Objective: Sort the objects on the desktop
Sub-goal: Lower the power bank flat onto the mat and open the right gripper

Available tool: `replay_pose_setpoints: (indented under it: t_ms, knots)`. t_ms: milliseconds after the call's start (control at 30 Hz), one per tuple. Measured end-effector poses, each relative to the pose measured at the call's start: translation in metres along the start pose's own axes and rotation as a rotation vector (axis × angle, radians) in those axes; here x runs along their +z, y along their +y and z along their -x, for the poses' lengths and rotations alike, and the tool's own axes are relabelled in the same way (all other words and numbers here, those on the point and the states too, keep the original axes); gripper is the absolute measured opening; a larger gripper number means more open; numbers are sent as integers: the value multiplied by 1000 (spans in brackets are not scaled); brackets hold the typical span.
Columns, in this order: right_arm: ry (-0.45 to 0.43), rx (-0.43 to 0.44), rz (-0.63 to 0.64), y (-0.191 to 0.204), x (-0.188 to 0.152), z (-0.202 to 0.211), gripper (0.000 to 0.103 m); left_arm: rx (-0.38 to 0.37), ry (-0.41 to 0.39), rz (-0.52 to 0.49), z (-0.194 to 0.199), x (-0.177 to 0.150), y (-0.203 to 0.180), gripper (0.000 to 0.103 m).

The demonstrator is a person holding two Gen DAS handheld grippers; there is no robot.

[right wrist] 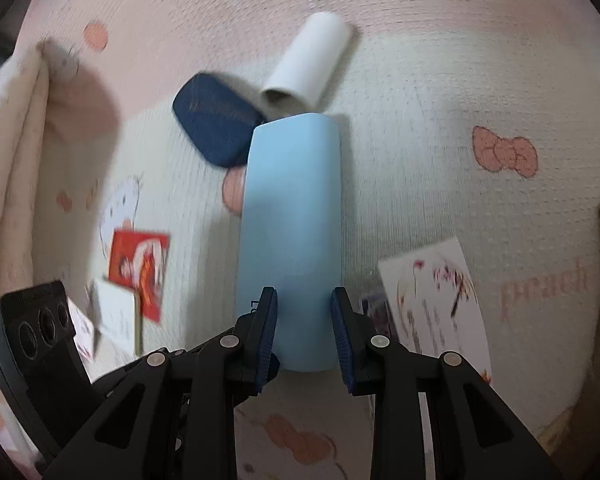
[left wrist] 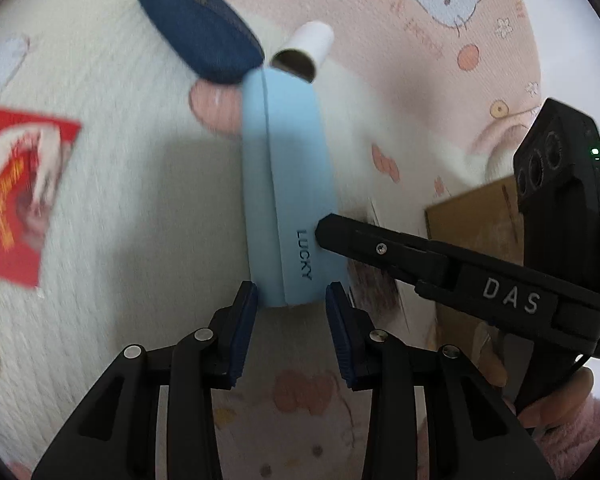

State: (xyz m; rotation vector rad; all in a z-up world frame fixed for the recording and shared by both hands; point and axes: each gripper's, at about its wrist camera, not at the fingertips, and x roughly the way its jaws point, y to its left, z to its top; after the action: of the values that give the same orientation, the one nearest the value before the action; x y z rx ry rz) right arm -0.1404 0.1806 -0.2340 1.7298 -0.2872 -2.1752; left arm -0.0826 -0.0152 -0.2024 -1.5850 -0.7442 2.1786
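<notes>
A light blue glasses case marked LUCKY is held by both grippers over a cartoon-print cloth. In the left wrist view my left gripper is shut on its near end, the blue pads pressing both sides. My right gripper reaches in from the right, one finger lying on the case's face and the other hidden behind it. In the right wrist view the case stands between the pads of my right gripper, which is shut on it. The left gripper's black body shows at lower left.
A dark blue case and a white paper tube lie just beyond the light blue case. A red card lies left, a white picture card right. A cardboard box stands at right.
</notes>
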Motion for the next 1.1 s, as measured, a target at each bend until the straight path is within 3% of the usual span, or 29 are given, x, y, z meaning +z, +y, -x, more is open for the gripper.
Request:
replay_pose_setpoints:
  t_ms: [100, 233, 433, 500, 533, 567, 633, 833, 1100]
  knots:
    - [14, -28, 54, 6, -11, 3, 25, 3, 37, 3, -5, -10, -1, 39]
    - [43, -42, 98, 14, -20, 3, 26, 11, 64, -68, -6, -20, -13, 39]
    - [28, -2, 101, 15, -22, 6, 27, 23, 20, -18, 5, -14, -17, 40]
    - [3, 23, 90, 14, -20, 11, 39, 26, 14, -1, 10, -15, -17, 47]
    - [-9, 30, 87, 13, -19, 13, 53, 41, -2, -3, 13, -14, -17, 53]
    - [-23, 35, 82, 13, -18, 14, 61, 61, -20, -11, 18, -14, -16, 61]
    - [-61, 66, 67, 9, -16, 20, 61, 97, -57, -37, 28, -15, -19, 63]
    - [-65, 112, 2, -3, -9, 22, 61, 181, -88, -98, 29, -7, -19, 65]
    - [-76, 121, -19, -11, -7, 21, 62, 138, -120, -7, 23, 21, -4, 65]
